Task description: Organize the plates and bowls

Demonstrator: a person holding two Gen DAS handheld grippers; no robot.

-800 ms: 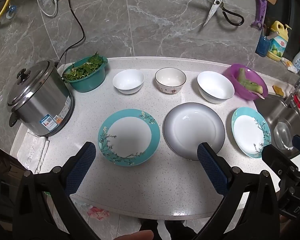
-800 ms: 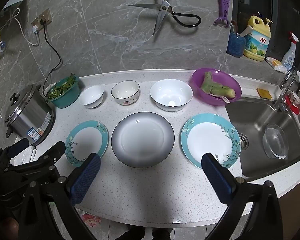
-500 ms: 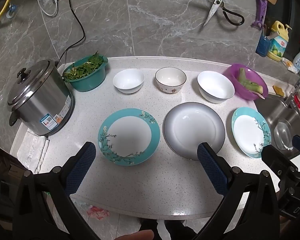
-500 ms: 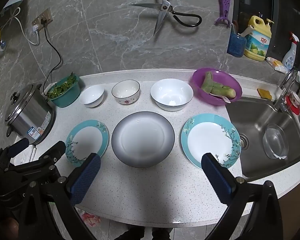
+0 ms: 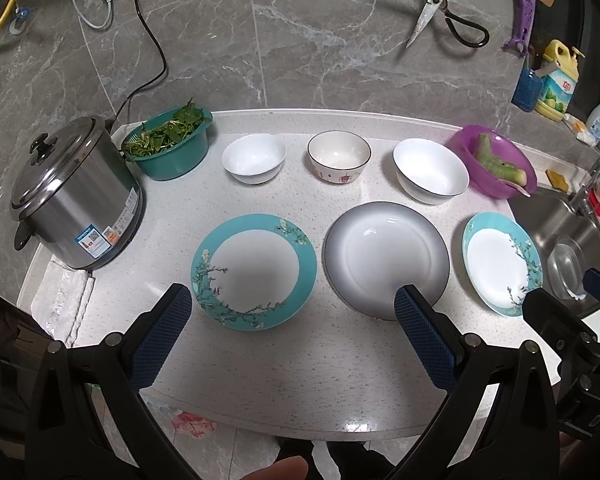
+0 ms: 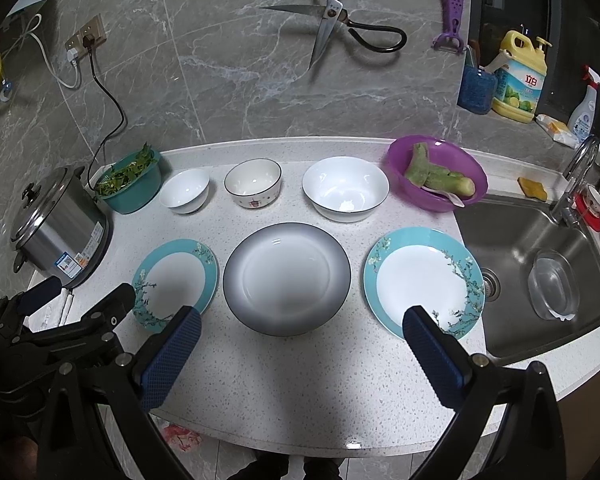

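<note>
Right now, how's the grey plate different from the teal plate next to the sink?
The grey plate has a plain rim shading dark to white; the teal plate has a teal rim with blossom branches. The grey plate looks larger and deeper, the teal plate flatter. Both lie upright, empty, untouched.

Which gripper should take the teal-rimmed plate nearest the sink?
Right, probably. The right gripper is open, one fingertip over the sink-side teal-rimmed floral plate; the left gripper frames the other teal-rimmed plate.
</note>
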